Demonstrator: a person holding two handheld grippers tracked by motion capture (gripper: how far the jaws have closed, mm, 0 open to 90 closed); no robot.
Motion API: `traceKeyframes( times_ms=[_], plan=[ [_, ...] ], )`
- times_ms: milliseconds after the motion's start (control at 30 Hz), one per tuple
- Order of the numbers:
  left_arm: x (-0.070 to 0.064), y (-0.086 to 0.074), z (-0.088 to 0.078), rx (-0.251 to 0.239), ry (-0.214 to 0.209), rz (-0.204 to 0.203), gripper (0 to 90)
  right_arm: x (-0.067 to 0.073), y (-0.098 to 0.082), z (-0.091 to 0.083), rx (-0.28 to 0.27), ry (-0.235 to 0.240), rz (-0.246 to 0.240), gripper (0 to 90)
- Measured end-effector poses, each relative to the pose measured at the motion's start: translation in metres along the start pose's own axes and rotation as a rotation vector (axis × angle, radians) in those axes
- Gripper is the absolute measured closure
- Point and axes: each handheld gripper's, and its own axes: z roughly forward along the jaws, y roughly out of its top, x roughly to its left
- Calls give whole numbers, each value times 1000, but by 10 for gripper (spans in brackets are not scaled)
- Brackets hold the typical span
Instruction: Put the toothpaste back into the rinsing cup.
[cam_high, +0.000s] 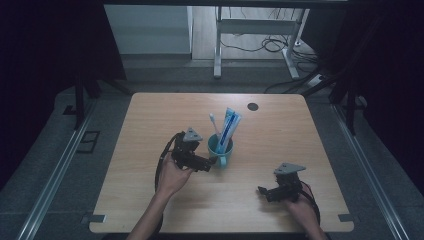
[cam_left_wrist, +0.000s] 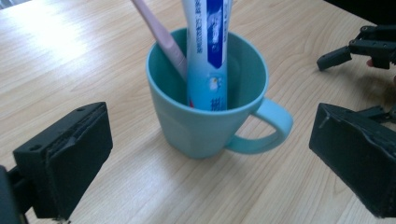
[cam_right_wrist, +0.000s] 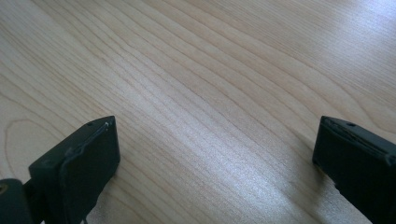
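Near the middle of the surface (cam_high: 150, 200): we see the teal mug (cam_high: 219, 150) standing upright, well clear of every edge.
Open room: we have bare wood all around, widest toward the far corners; a dark round spot (cam_high: 253, 106) lies near the far edge.
Mug: 1 handle, holding 1 pink toothbrush (cam_left_wrist: 161, 39) and 1 blue-and-white toothpaste tube (cam_left_wrist: 208, 56), both leaning.
Left tool (cam_high: 212, 162): jaws spread wide on either side of the mug, not touching it.
Right tool (cam_high: 263, 191): jaws wide apart over bare wood, holding nothing, well apart from the mug.
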Motion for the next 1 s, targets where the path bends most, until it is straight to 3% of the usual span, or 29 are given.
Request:
traceKeyframes(
  times_ms=[433, 1000],
  plan=[
    [3, -20, -10, 18, 11, 6, 0, 0, 0, 0, 0, 0, 3, 1],
    [8, -52, -20, 38, 37, -23, 0, 0, 0, 0, 0, 0, 3, 1]
  ],
)
